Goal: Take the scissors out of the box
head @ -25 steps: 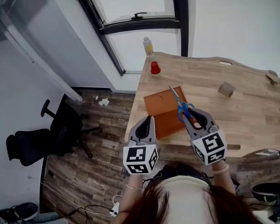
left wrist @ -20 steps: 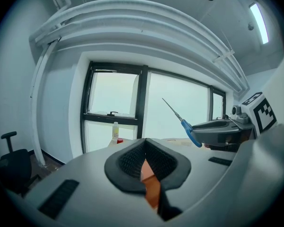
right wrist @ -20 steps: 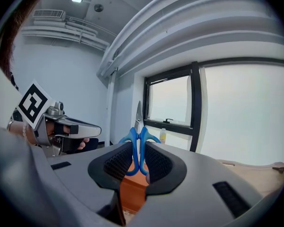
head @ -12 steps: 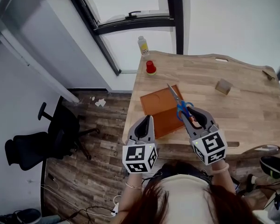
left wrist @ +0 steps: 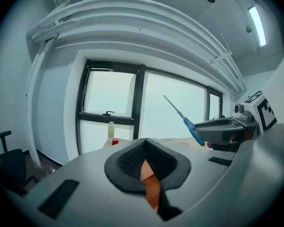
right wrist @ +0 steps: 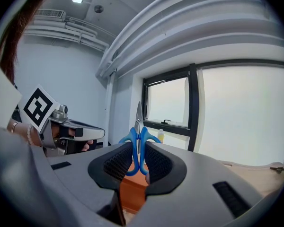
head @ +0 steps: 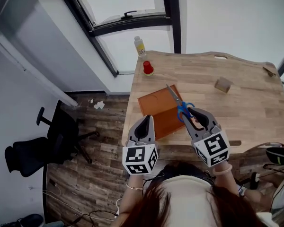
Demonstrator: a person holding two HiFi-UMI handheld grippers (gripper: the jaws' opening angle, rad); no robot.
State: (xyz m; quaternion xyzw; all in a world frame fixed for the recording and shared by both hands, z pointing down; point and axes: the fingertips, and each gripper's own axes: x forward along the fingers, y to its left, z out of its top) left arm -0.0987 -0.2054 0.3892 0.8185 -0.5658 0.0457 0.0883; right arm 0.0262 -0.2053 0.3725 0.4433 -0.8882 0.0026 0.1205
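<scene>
A red cup [head: 147, 68] and a bottle [head: 139, 46] stand on the table [head: 246, 105] at 11 o'clock from the box [head: 154, 110]. The right gripper [head: 195, 113], held nearly level, pinches the scissors [head: 179, 103] in its fingers. The left gripper [head: 144, 120] keeps its fingers pressed together.

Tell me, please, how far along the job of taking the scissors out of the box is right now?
Done: the right gripper is shut on the blue handles of the scissors, which are lifted off the brown box, blades pointing up. In hand: they hang above the box's right edge, and the left gripper is shut and empty. Left: probably carrying them aside and setting them on the table.
</scene>
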